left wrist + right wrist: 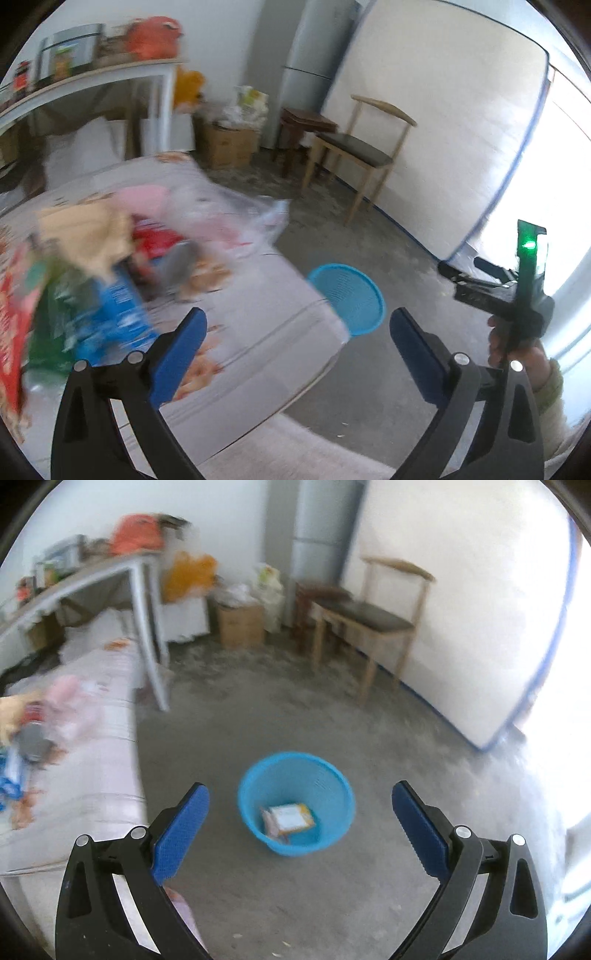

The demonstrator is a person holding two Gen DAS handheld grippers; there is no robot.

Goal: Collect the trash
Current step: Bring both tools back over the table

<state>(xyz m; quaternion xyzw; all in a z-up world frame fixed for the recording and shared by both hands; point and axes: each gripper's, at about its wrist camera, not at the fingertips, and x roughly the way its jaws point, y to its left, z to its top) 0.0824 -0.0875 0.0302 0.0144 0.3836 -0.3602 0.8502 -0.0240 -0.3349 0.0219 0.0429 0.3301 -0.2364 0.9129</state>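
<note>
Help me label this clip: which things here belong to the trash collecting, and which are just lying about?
Job:
- blue basket, on the floor
- box inside it
- wrappers and packets piled on the table

Lying about:
- wooden chair
- cardboard box
- fridge
- shelf with its clutter

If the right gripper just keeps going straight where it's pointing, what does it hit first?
Most likely the blue basket on the floor: it sits between the open right gripper fingers, with nothing visible in between. Depth is hard to judge.

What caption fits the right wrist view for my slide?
Open right gripper above a blue basket holding a discarded box.
</note>
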